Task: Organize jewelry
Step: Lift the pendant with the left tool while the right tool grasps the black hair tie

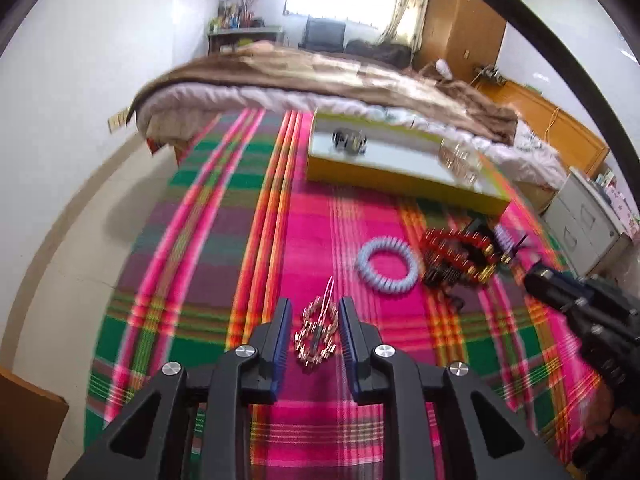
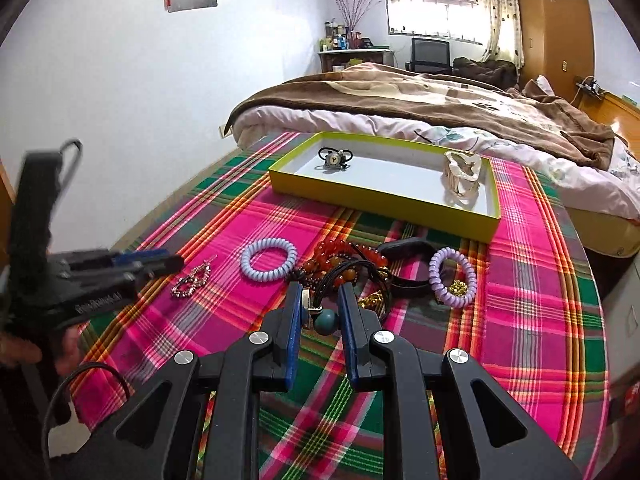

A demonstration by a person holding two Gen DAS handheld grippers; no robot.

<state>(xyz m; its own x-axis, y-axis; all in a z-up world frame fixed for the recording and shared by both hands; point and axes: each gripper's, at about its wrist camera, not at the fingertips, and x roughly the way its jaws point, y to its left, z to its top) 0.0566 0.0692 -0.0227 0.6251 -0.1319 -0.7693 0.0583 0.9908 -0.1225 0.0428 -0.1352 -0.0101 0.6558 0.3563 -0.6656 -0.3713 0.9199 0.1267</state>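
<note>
Left wrist view: the left hand-held gripper [image 1: 314,322] hangs low at bottom centre, its blue pads standing apart on either side of the rhinestone hair clip [image 1: 316,334], which lies flat on the plaid cloth [image 1: 224,240] with a gap to each pad. Risk here, I'd say: close off-centre and that thin, spiky clip could skate sideways or tip up on the cloth. The frame is smeared, so the aim is hard to judge. The yellow tray [image 1: 360,172] waits in the upper middle, well apart.

Right wrist view: the right hand-held gripper [image 2: 318,300], bottom centre, is clamped on a black cord necklace with a teal bead [image 2: 323,319], the bead sitting between the pads. The cords run up into the tangle of amber beads [image 2: 340,254] just above. That is the danger: lift and the whole heap may drag along, snagging the lilac coil tie [image 2: 452,276] at centre right or pulling the blue coil tie [image 2: 269,260] beside it. The bead is round, so it could also pop free.
</note>
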